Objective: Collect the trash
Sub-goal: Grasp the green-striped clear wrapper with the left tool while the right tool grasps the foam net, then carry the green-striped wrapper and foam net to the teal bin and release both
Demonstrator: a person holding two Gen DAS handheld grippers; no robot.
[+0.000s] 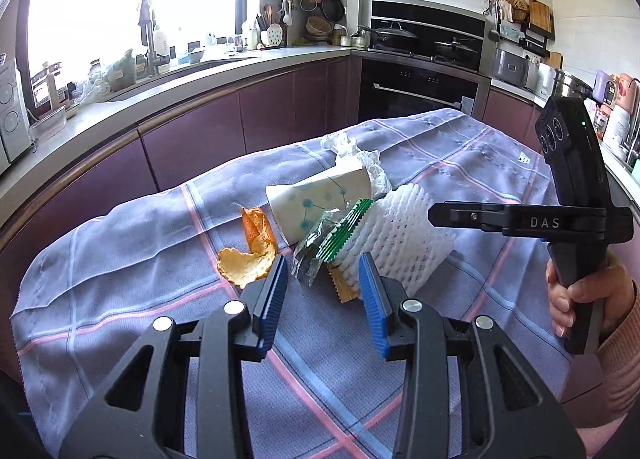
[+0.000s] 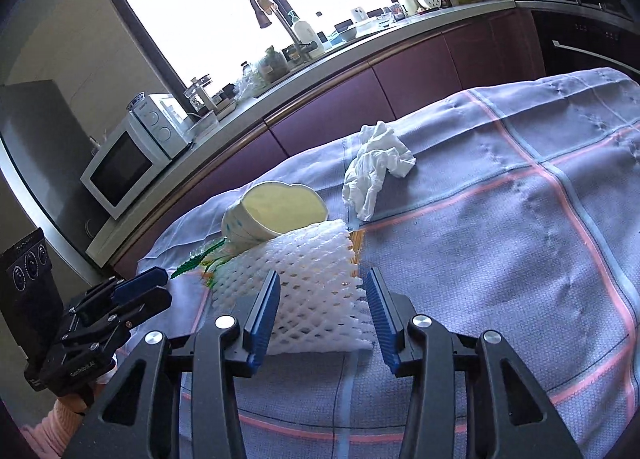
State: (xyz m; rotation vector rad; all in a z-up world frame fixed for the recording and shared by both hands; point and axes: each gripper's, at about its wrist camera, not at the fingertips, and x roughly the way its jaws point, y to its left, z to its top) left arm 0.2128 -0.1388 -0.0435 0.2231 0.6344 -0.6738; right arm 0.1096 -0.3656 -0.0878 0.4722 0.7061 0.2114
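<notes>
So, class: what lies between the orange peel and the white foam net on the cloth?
In the left wrist view, between the orange peel and the foam net lie a tipped paper cup and crumpled green wrappers.

"DAS" in pale letters on the right gripper (image 1: 436, 215) body

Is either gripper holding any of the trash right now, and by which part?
Nothing is held. Left gripper and right gripper are both open, hovering by the foam net.
</notes>
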